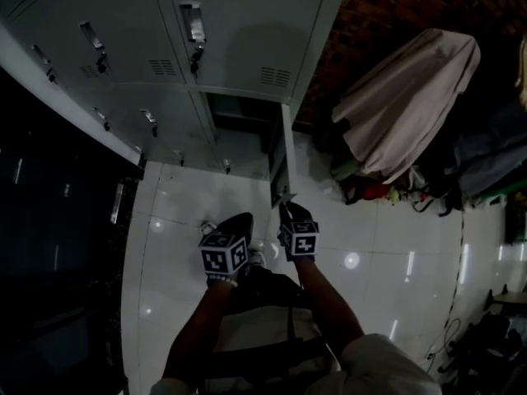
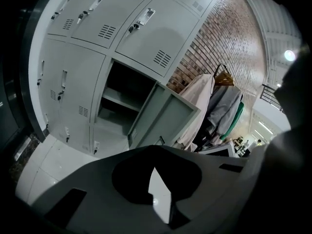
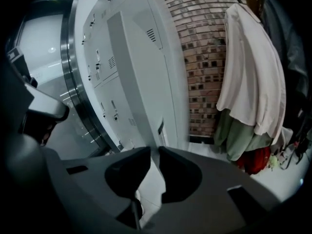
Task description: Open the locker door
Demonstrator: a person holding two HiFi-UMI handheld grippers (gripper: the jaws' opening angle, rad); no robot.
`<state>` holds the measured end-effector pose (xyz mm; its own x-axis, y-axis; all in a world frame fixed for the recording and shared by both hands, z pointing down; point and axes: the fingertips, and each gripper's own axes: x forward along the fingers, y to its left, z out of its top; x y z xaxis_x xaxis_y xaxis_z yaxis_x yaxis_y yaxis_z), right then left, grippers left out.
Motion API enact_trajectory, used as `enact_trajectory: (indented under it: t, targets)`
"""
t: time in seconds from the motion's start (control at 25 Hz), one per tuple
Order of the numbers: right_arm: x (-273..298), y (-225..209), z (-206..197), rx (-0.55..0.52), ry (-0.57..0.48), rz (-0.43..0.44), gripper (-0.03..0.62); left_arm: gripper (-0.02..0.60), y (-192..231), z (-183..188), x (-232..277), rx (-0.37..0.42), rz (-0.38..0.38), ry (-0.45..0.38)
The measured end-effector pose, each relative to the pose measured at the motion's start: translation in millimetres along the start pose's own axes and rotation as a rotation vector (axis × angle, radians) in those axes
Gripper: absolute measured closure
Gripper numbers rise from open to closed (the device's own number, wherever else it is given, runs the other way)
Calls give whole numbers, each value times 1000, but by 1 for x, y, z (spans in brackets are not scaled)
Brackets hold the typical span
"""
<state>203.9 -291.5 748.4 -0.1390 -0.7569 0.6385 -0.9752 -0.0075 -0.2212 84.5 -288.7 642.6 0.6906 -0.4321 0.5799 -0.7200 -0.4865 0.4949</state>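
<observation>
A grey bank of lockers [image 1: 165, 48] fills the top of the head view. One lower locker stands open, and its door [image 1: 286, 151] swings out toward me, seen edge-on. My right gripper [image 1: 286, 204] is at the door's lower free edge. In the right gripper view the door [image 3: 141, 82] runs down between the jaws of that gripper [image 3: 155, 152], which are closed on its edge. My left gripper [image 1: 237, 220] hangs beside it over the floor, touching nothing. In the left gripper view that gripper [image 2: 155, 152] is shut and holds nothing, and the open compartment [image 2: 122, 96] and door [image 2: 165, 118] show beyond.
Coats [image 1: 403, 97] hang before a brick wall [image 1: 387, 6] right of the lockers, with bags [image 1: 370, 189] on the floor below them. A dark glass partition [image 1: 49, 220] runs along the left. White glossy tiles [image 1: 379, 245] cover the floor.
</observation>
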Motion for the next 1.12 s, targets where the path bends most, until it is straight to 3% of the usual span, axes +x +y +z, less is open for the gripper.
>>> enact_trajectory:
  t: [0.48,0.6,1.12]
  targets:
    - [-20,-51,14,69,-6,-71,522,583,-20,-6,11,30,-16,5]
    - [-21,-59,12,84,20,-102,583,583,-24,-7,11,39,-13,15]
    - [-15,-50,4,94,18,-69,585,583,-27,-14,1,33,6,25]
